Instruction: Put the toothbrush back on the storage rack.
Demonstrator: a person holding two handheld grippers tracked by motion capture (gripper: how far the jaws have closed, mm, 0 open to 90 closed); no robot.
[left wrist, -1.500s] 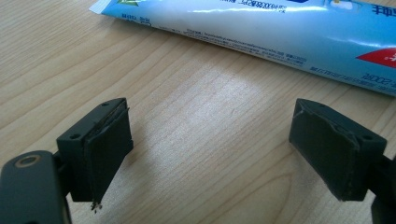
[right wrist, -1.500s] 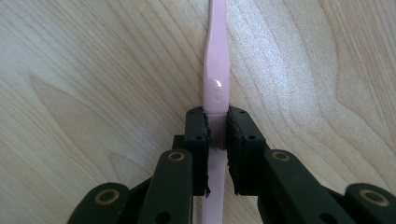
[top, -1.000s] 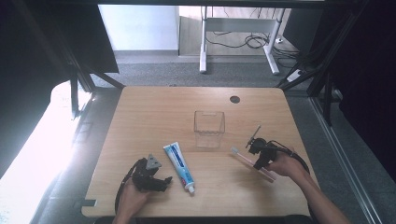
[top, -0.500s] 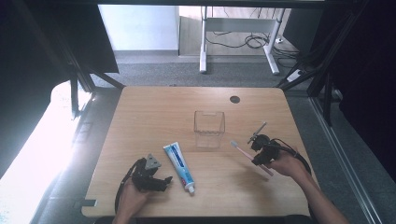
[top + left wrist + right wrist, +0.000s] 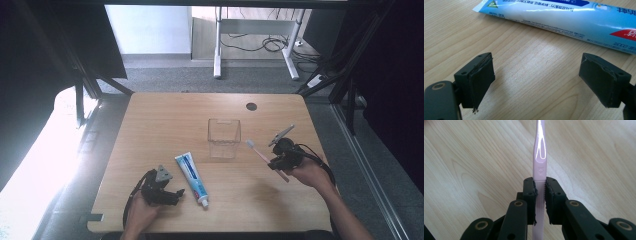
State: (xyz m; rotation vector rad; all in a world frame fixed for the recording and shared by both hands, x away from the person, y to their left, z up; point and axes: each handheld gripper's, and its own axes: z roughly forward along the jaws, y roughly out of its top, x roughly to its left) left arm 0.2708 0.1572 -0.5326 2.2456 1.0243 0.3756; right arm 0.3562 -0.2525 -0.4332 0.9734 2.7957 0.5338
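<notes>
Pale wood surface (image 5: 160, 125), rectangular, with a round dark hole near its far right corner.

Clear plastic cup (image 5: 224, 138): upright near the middle of the surface, unmoved since the earlier frames.

Toothpaste tube (image 5: 191, 172): blue and white, lying flat left of centre, cap toward the person; same place as before. The left gripper view shows its printed lettering and crimped end, too small to make out from the high view.

Pink toothbrush (image 5: 262, 157): gripped by the right gripper (image 5: 276, 165), lifted off the surface with its head pointing toward the cup. One second ago it lay low by the right hand; now it sits higher and nearer the cup. The right gripper view shows the fingers (image 5: 554, 195) closed tight on the handle (image 5: 539, 155), with wood grain behind; the brush head is out of that picture.

Left gripper (image 5: 175, 193): resting on the surface just left of the tube, position unchanged. Its own view shows the fingers (image 5: 480, 80) spread wide, nothing between them, the tube (image 5: 564, 22) lying just beyond.
</notes>
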